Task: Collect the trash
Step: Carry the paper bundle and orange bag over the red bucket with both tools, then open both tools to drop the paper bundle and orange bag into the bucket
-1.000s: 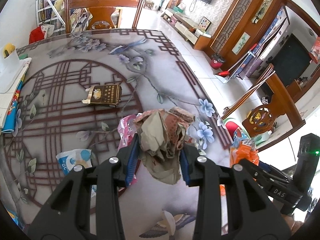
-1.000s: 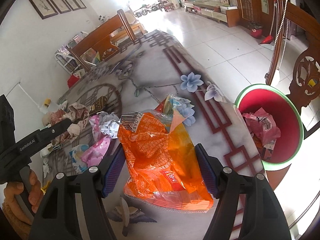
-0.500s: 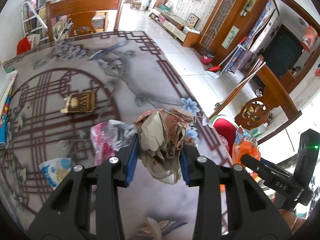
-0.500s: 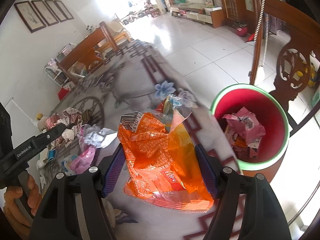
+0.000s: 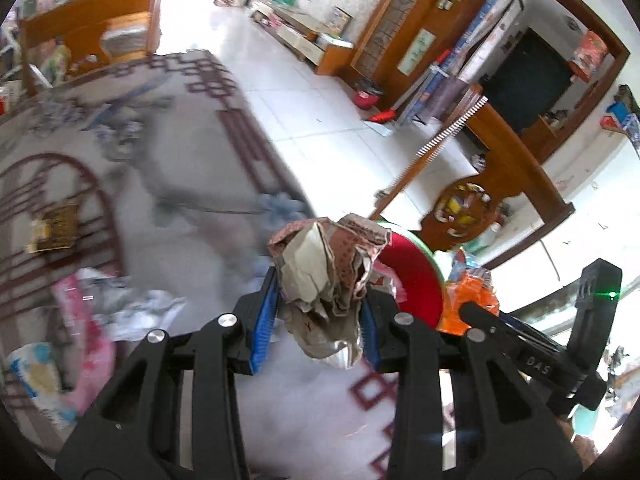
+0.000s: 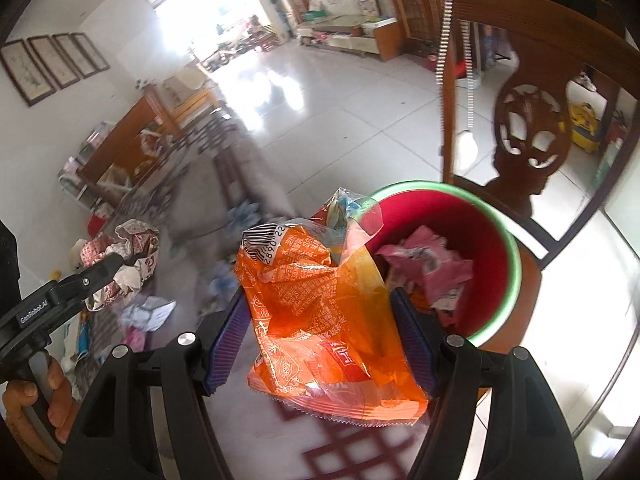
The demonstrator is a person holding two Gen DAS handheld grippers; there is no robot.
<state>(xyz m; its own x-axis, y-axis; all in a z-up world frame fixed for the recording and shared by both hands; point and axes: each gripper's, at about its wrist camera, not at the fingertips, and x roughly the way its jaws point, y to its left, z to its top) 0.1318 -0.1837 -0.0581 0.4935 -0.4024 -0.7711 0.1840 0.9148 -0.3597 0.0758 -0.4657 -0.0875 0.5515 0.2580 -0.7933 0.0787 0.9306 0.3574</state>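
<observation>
Both loads have swung off the middle of the worktop [image 5: 192, 152] toward the red bin [image 6: 486, 216]: the right tongs [image 6: 320, 334] pinch an orange snack bag [image 6: 320, 304] just beside its green rim, and the left tongs [image 5: 316, 314] pinch a crumpled brown-and-cream paper wad [image 5: 330, 276] near it. The bin already holds pink wrappers [image 6: 430, 270]. Neither load is dropped yet, and a pink bag [image 5: 86, 316], a blue-and-white packet [image 5: 34, 376] and a dark brown box [image 5: 56, 226] lie on the worktop away from the bin.

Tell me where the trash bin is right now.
In the right wrist view the red trash bin with a green rim sits right of centre, past the table edge, below a wooden chair, just beyond the orange wrapper.
</observation>
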